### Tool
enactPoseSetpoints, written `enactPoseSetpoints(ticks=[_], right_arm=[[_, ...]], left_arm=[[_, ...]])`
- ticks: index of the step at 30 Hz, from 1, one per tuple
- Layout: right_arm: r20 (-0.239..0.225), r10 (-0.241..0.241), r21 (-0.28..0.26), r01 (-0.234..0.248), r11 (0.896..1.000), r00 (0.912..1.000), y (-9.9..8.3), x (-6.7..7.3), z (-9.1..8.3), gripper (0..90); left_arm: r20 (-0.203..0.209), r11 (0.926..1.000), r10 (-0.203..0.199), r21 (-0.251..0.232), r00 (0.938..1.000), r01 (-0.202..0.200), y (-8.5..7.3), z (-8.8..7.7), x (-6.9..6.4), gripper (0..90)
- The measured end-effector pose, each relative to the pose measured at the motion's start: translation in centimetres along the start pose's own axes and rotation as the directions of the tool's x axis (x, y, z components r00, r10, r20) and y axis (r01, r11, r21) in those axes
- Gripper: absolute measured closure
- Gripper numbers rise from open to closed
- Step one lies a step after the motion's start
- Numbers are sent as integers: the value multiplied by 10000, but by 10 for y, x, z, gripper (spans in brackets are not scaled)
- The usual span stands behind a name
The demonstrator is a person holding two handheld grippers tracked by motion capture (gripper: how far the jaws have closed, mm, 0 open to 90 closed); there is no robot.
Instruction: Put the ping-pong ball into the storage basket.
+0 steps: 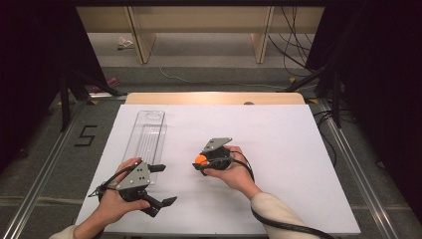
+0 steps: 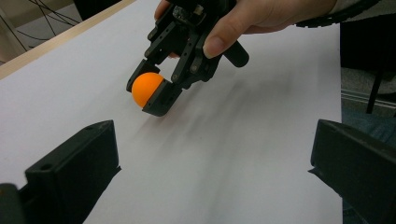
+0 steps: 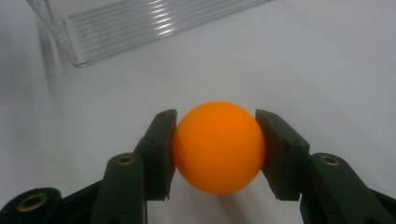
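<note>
So the biggest thing here is the white table, a flat sheet with a strip of bare wood showing along its far edge, and I'll place everything else off the clear plastic tray that lies lengthwise on the table's left half. The tray is long, ribbed and see-through, so its edges are pretty hard to pick out against the white; in the right gripper view one corner of it runs off the top of the picture. Past the table's far end the floor has cables, some wooden furniture legs and a taped "5" marking off to the tray's left, all dim and small. The left gripper sits at the tray's near end, its grey plate overlapping the tray's near corner from the high view, held in the person's left hand; its jaws are spread wide with nothing between them, and in its own view they're cut off at the bottom corners. The right gripper is to the right of the tray, a clear gap away, gripped by the right hand, whose fingers hide most of its body. It's clamped on the orange ball, one jaw pressed on each side. The ball sits low over the table between tray and hand; I can't tell whether it's actually touching the surface. From the high view the ball is just a small orange dot.
</note>
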State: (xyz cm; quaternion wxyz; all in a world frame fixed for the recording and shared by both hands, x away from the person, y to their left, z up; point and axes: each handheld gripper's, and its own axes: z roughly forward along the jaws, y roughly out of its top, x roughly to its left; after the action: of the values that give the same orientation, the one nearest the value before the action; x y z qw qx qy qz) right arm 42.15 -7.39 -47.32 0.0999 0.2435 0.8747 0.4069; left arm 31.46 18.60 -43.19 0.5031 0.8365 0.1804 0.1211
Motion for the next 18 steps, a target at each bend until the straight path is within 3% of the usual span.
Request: enactPoseSetpoints(ticks=[18], right_arm=[[-94,-95,-376,91,9992,9999,11,3,-6,514]], left_arm=[[9,10000,5,15,10000,-5,0,0,0,6]])
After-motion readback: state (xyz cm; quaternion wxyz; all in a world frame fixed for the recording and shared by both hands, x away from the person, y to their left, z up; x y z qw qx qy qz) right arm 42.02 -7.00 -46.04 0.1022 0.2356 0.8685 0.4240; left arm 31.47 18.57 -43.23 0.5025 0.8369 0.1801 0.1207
